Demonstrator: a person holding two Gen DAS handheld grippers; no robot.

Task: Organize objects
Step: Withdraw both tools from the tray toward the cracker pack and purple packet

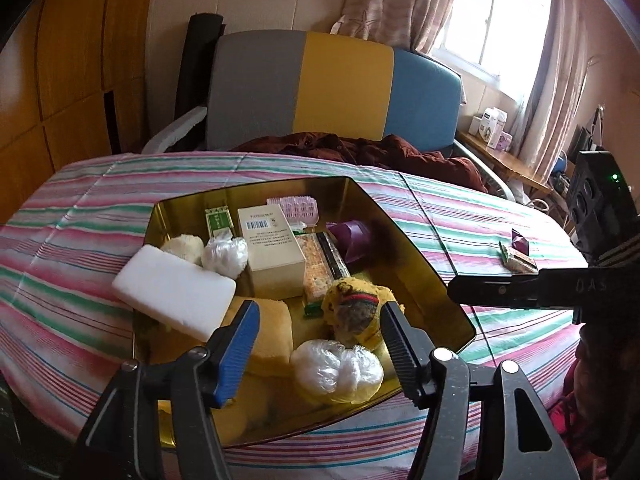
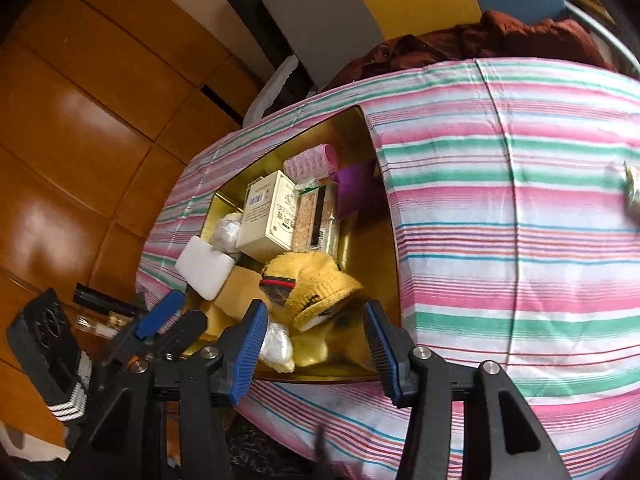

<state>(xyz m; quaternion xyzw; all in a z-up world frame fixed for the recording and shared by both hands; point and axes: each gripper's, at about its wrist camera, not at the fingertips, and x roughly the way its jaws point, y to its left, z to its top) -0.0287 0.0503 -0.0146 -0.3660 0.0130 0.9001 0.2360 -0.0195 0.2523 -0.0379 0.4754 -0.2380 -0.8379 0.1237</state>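
Observation:
A gold tin [image 1: 416, 272] lies open on the striped cloth and holds several items. Among them are a white foam block [image 1: 176, 292], a cream carton [image 1: 272, 248], a cracker packet [image 1: 318, 268], a pink hair roller [image 1: 300, 206] and a yellow knitted piece [image 1: 356, 308]. My left gripper [image 1: 316, 356] hangs open over the tin's near end, above a white plastic bundle [image 1: 336, 368] and a yellow sponge [image 1: 272, 336], gripping nothing. My right gripper [image 2: 316, 354] is open at the tin's [image 2: 372, 248] near rim, just short of the knitted piece [image 2: 316, 280].
Two small packets [image 1: 518, 254] lie on the striped cloth [image 1: 80, 216] right of the tin, close to the right gripper's finger [image 1: 508, 290]. A chair [image 1: 340, 92] with a brown garment stands behind the table. Wooden panels fill the left side.

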